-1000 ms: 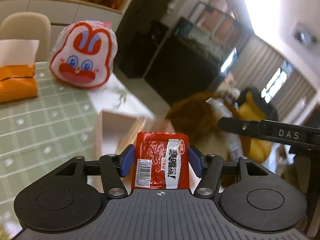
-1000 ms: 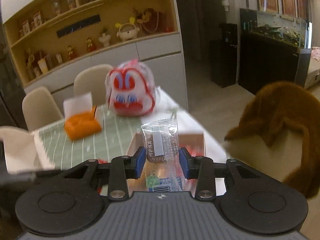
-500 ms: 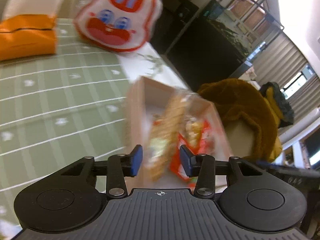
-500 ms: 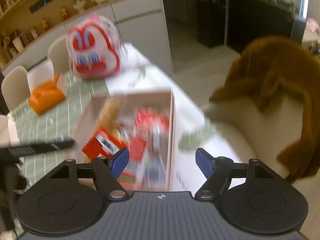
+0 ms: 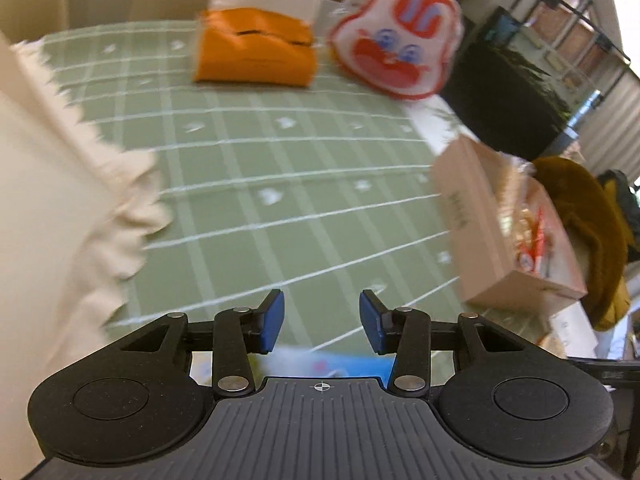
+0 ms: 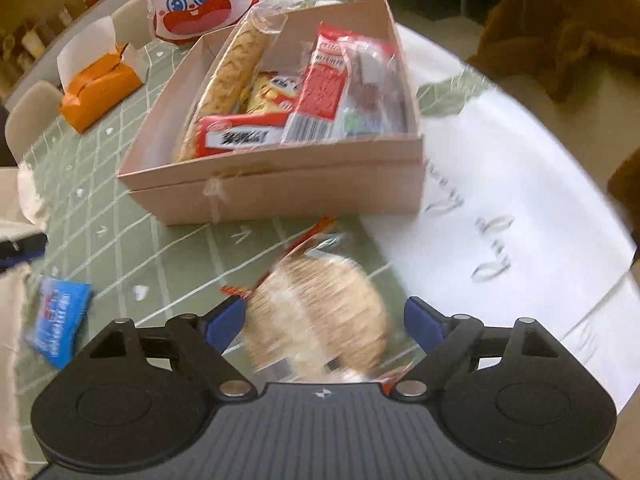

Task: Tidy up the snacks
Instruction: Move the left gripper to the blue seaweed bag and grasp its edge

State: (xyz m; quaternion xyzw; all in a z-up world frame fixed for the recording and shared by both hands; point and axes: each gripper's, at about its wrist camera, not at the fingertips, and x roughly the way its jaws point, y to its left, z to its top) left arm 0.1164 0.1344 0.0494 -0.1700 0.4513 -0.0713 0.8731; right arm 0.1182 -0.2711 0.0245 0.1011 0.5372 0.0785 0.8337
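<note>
The open cardboard box (image 6: 280, 188) holds several snack packets, among them a long breadstick pack (image 6: 232, 68) and red packets (image 6: 324, 92). A round cracker pack (image 6: 320, 312) in clear wrap lies on the green tablecloth in front of the box. My right gripper (image 6: 325, 322) straddles it, jaws opening, and its pads do not press on it. A blue packet (image 6: 56, 320) lies to the left. My left gripper (image 5: 322, 320) hangs open over the tablecloth (image 5: 280, 160) with nothing between its fingers. That blue packet (image 5: 340, 364) shows just under it, and the box (image 5: 500, 232) is to its right.
An orange tissue pack (image 5: 256, 48) and a bunny-face bag (image 5: 396, 40) stand at the far side of the table. A cream fringed cloth (image 5: 60, 200) covers the left. A brown furry throw (image 6: 560, 20) drapes a chair beyond the table's white edge (image 6: 520, 200).
Both grippers let go of their packets, which are no longer between the fingers. The left swung left, away from the box. The right opened wide and sank over the cracker pack.
</note>
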